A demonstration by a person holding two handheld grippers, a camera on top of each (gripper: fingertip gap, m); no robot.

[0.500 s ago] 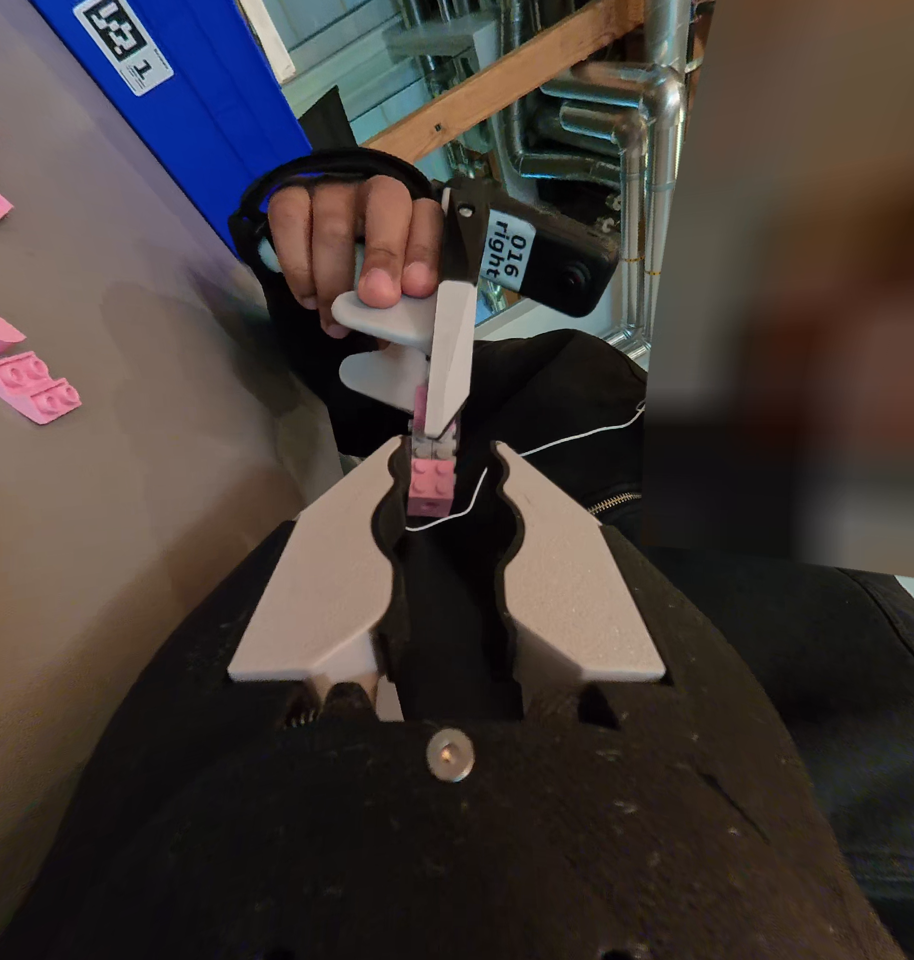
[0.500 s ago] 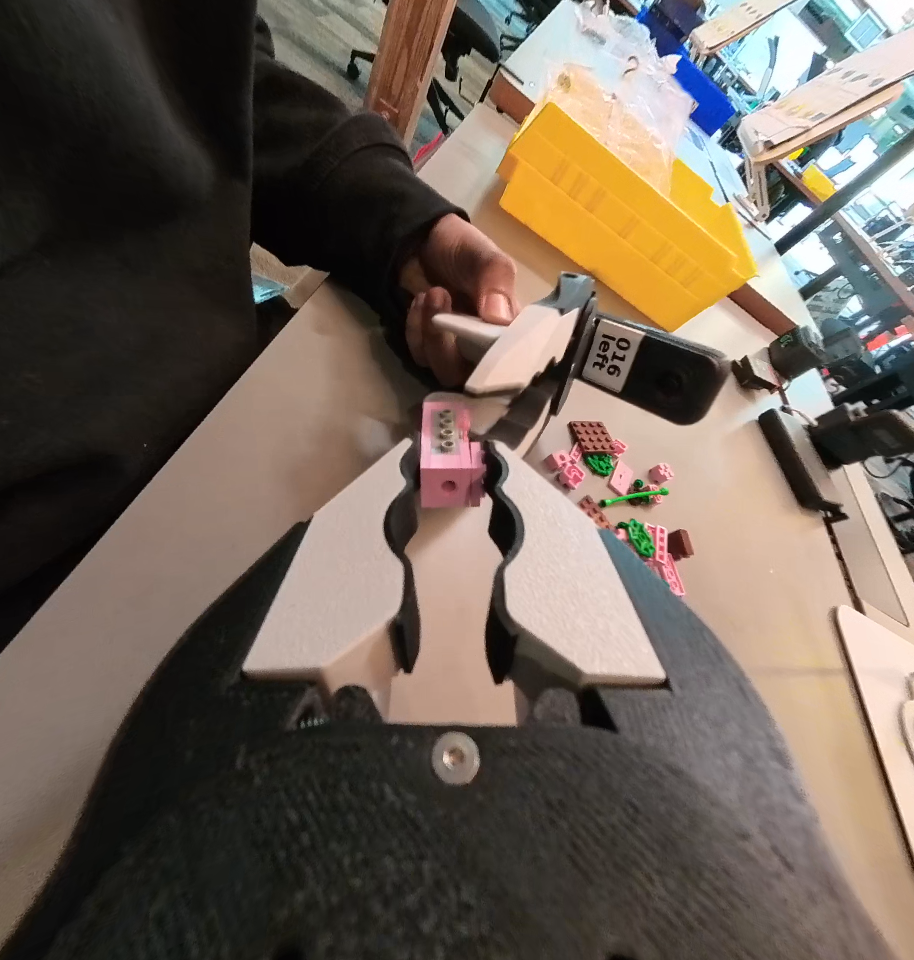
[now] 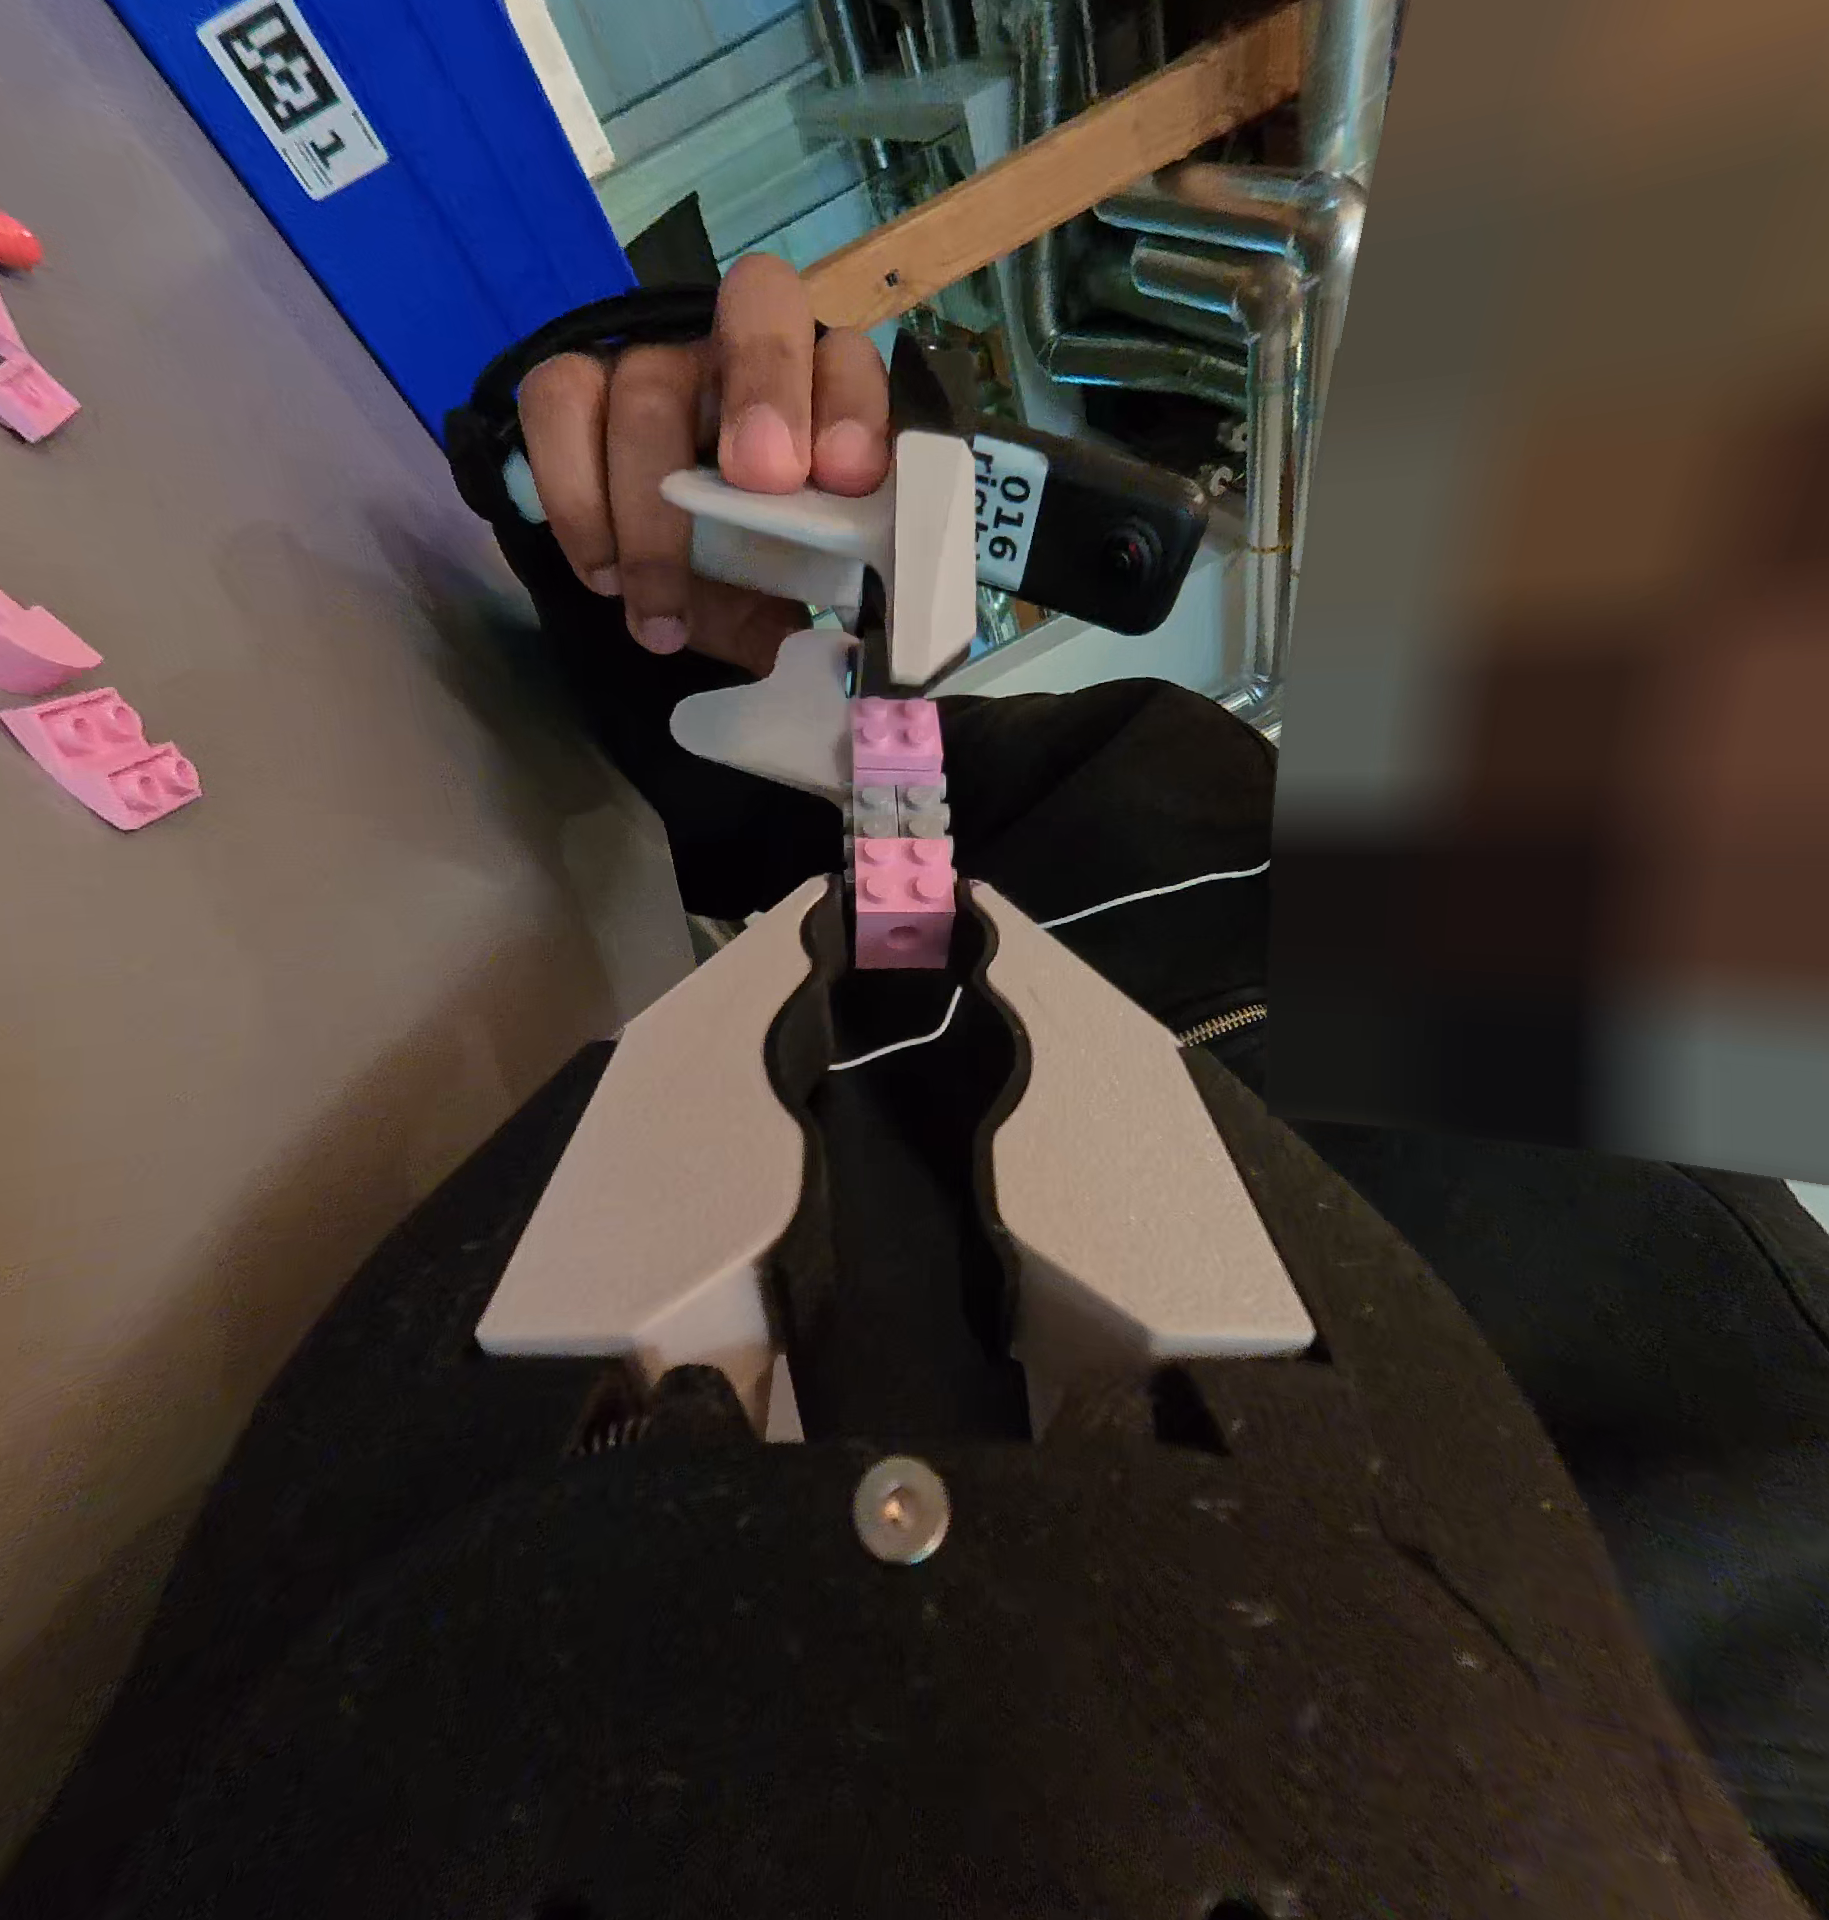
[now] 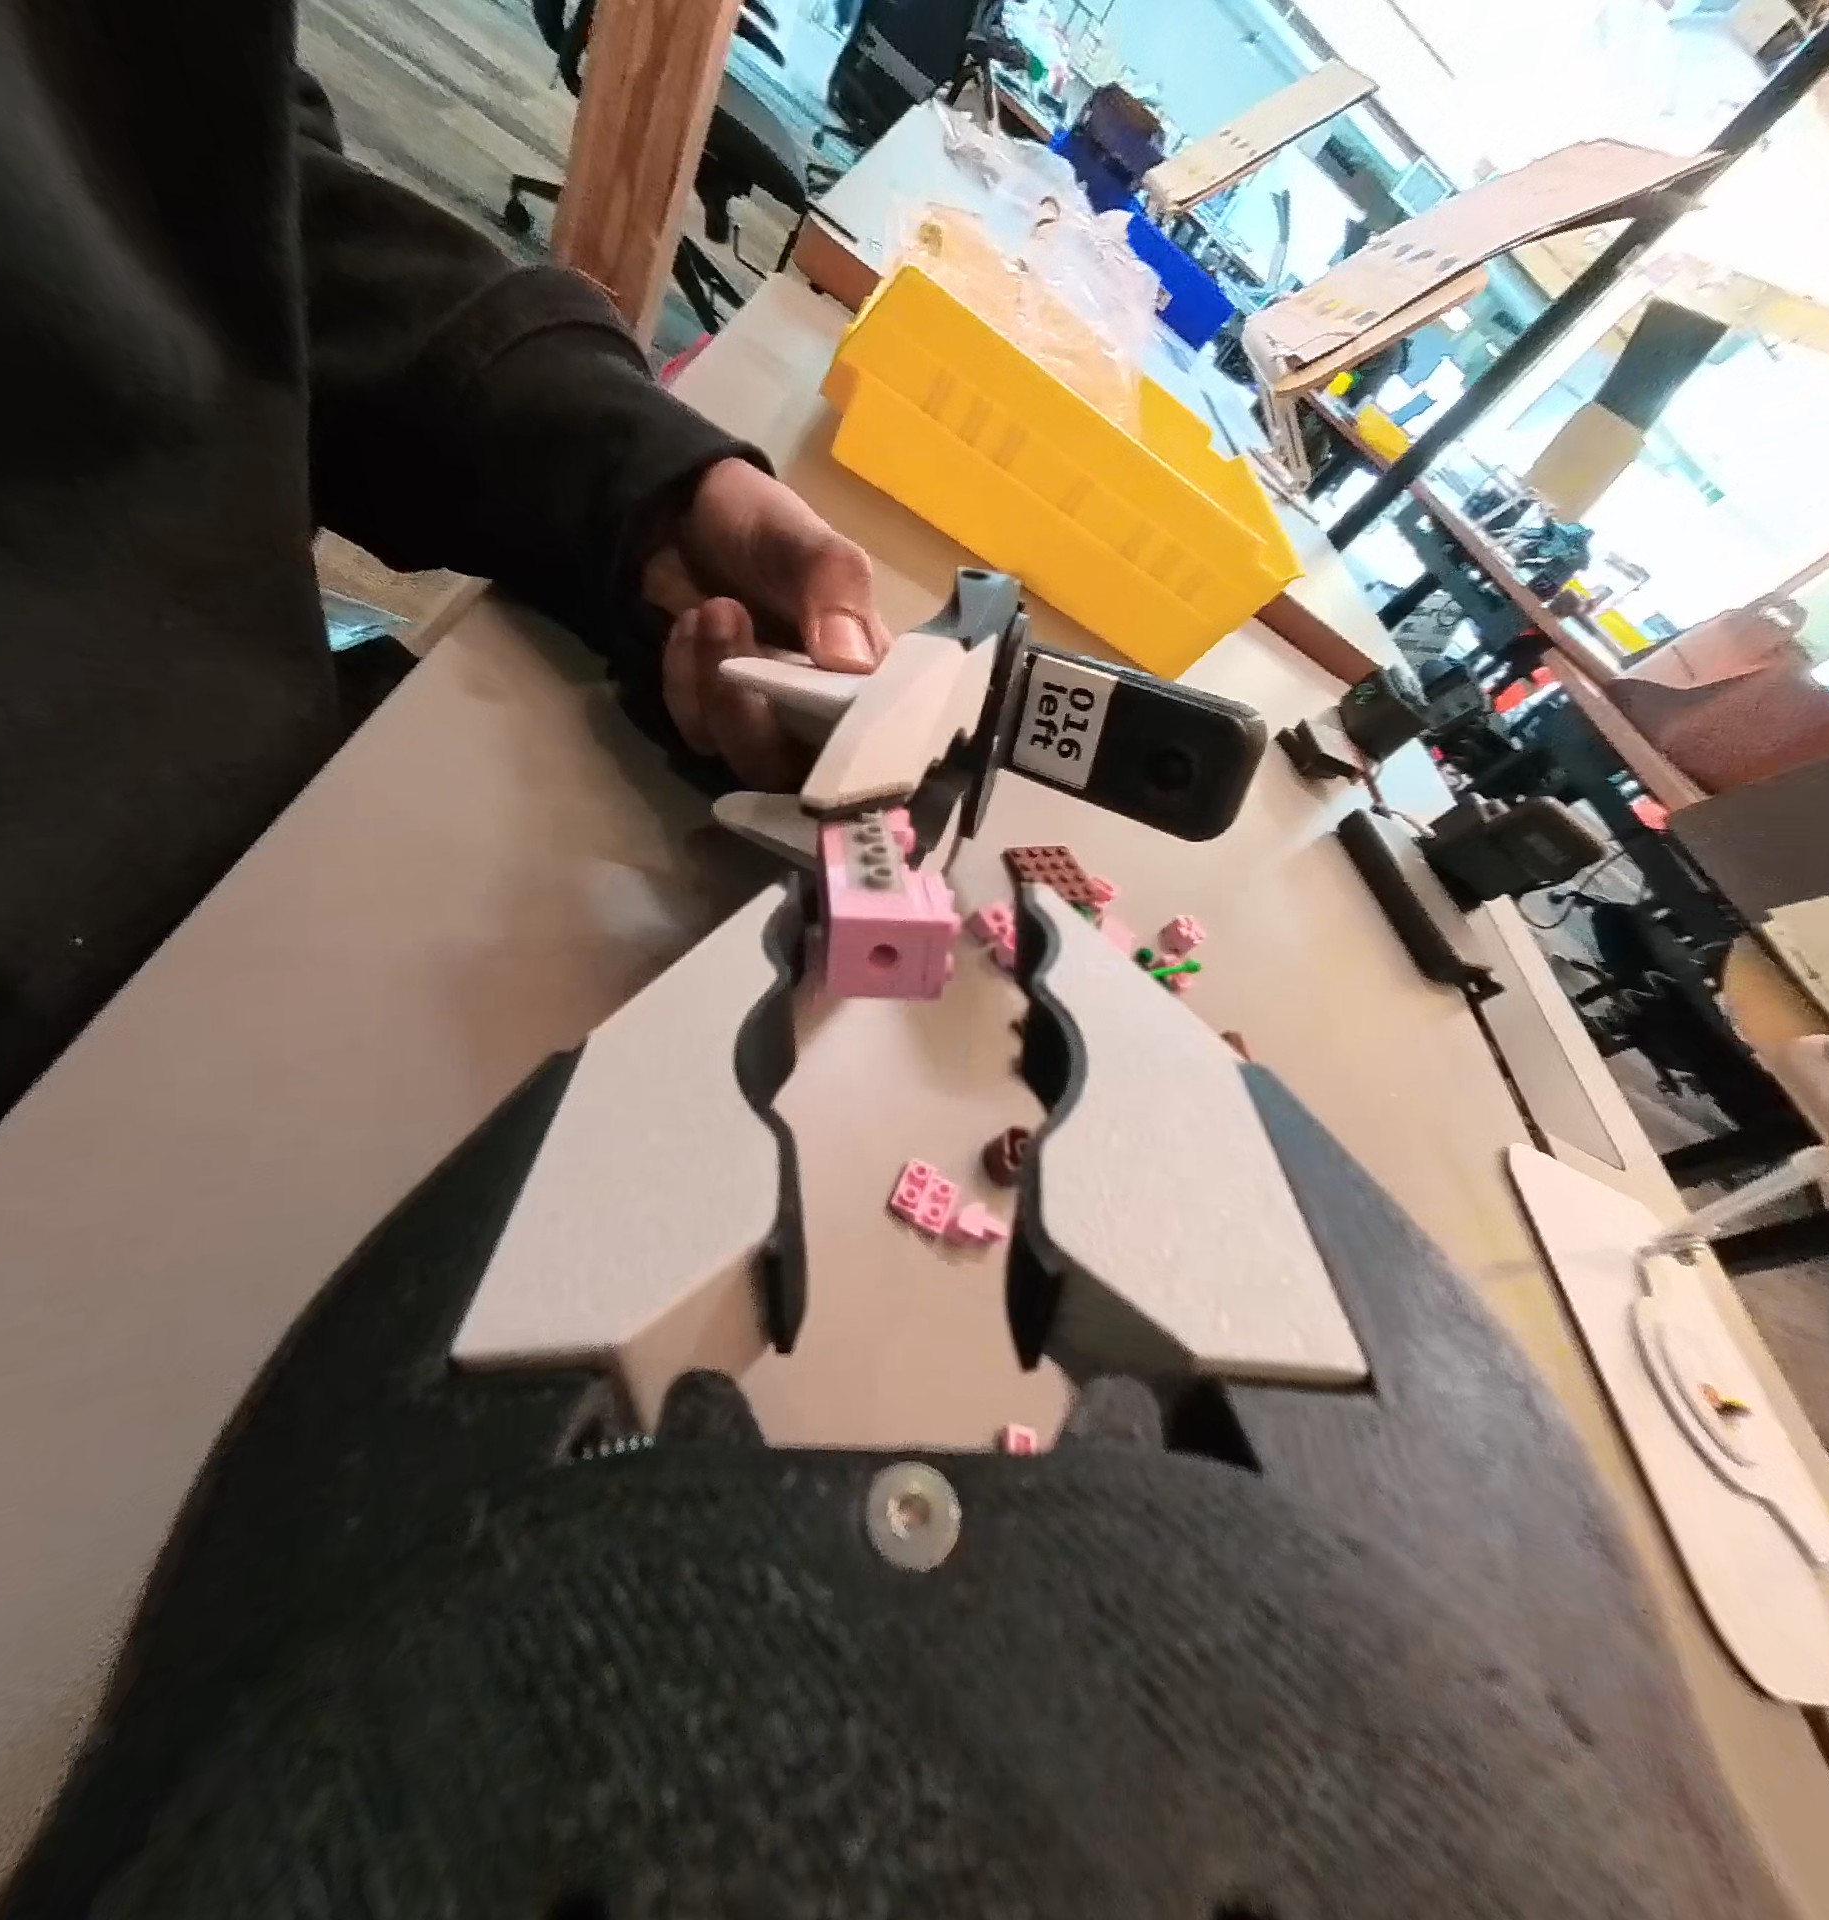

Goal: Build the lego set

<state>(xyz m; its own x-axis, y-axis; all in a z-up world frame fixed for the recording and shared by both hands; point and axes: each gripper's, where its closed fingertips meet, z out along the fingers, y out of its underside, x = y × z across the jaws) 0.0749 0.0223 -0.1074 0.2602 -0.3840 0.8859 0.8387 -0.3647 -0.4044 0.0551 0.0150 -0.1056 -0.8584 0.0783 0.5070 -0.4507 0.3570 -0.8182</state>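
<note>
Left fingers (image 3: 816, 935) pinch pink-grey lego stack (image 3: 899, 831) at tips; right fingers (image 4: 1055, 935) spread, seemingly released.

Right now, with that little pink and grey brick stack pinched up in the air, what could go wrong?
1. The left gripper pinches the brick stack only by its end block, off the table; it could twist or slip out.
2. The open right gripper sits close beside the stack; a nudge might knock it loose.
3. Loose pink pieces lie on the table below the right gripper and could get swept aside.
</note>
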